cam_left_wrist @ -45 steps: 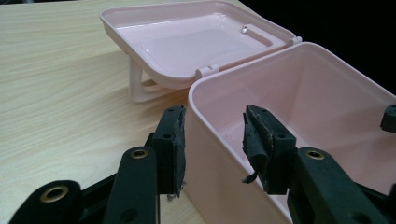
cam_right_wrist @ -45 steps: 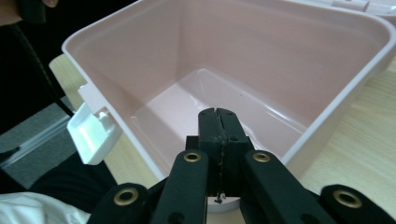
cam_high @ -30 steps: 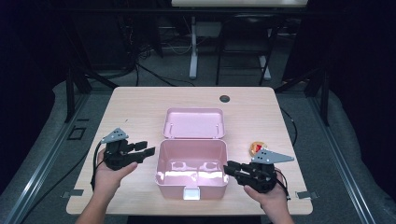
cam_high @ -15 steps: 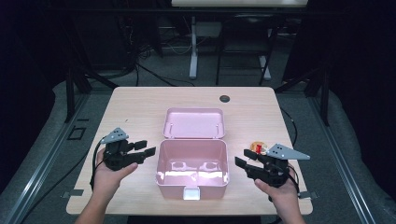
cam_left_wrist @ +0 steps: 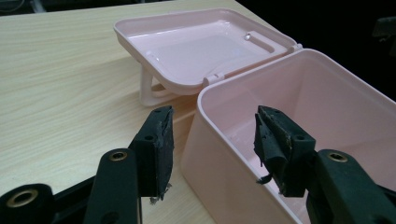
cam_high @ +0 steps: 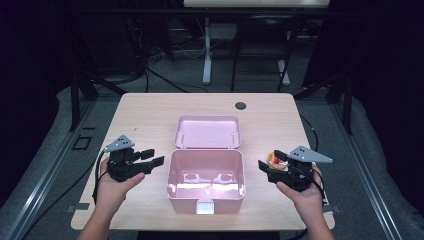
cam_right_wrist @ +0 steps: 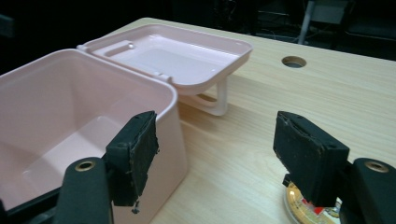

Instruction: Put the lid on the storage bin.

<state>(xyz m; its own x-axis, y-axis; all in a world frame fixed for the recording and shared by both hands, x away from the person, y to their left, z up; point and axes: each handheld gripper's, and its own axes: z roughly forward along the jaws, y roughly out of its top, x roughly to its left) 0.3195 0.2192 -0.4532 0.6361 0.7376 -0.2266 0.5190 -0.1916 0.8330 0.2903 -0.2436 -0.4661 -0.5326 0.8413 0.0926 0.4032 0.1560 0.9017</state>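
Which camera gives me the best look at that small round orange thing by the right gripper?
The high view: the small round thing lies whole on the table, just beyond the right gripper and right of the pink box. The right gripper view catches only its edge at the bottom, behind one jaw.

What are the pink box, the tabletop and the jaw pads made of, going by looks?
Pink box: probably moulded plastic, glossy; light glints off its inner floor and lid, edges rounded.
Tabletop: light wood-grain surface, matt; could be laminate or veneer, the look leaves it open.
Jaw pads: black, dull, seemingly rubber or foam; edges look frayed and crumbled.
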